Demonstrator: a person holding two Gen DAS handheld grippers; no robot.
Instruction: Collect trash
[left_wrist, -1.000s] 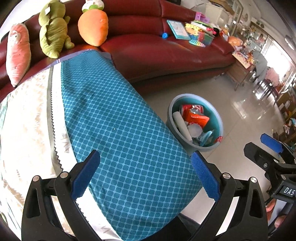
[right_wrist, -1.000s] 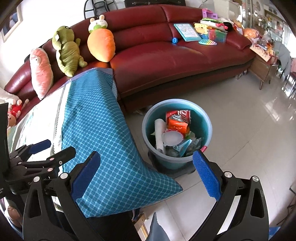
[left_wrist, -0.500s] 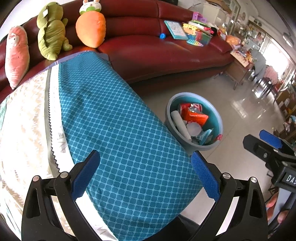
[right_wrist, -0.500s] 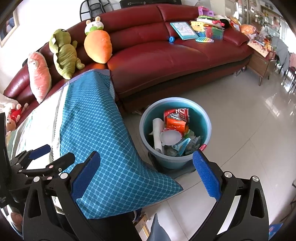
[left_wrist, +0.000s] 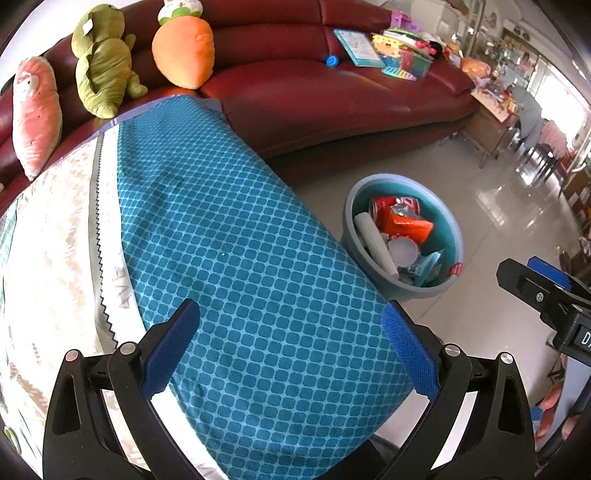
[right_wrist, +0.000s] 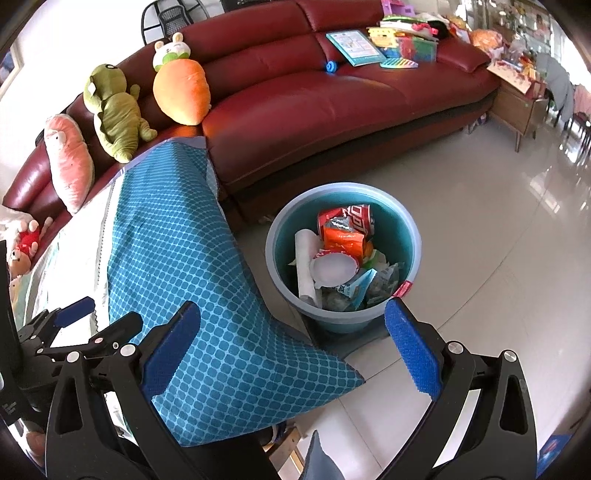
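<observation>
Both the left gripper (left_wrist: 290, 349) and right gripper (right_wrist: 291, 345) hang with fingers spread wide, holding nothing. The trash bin (right_wrist: 415, 236), full of wrappers, stands on the floor beside the cloth-covered bench (left_wrist: 229, 236); only the right view shows its base.

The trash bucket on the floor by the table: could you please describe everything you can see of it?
The trash bucket is round, grey-blue outside and teal inside, and looks like plastic. It stands upright on the glossy tiled floor, between the red sofa and the corner of the blue patterned tablecloth, which hangs beside it. It is open-topped and partly filled: a red can, an orange wrapper, a white paper roll, a round white lid and crumpled packets. Neither pair of tongs touches it.
</observation>
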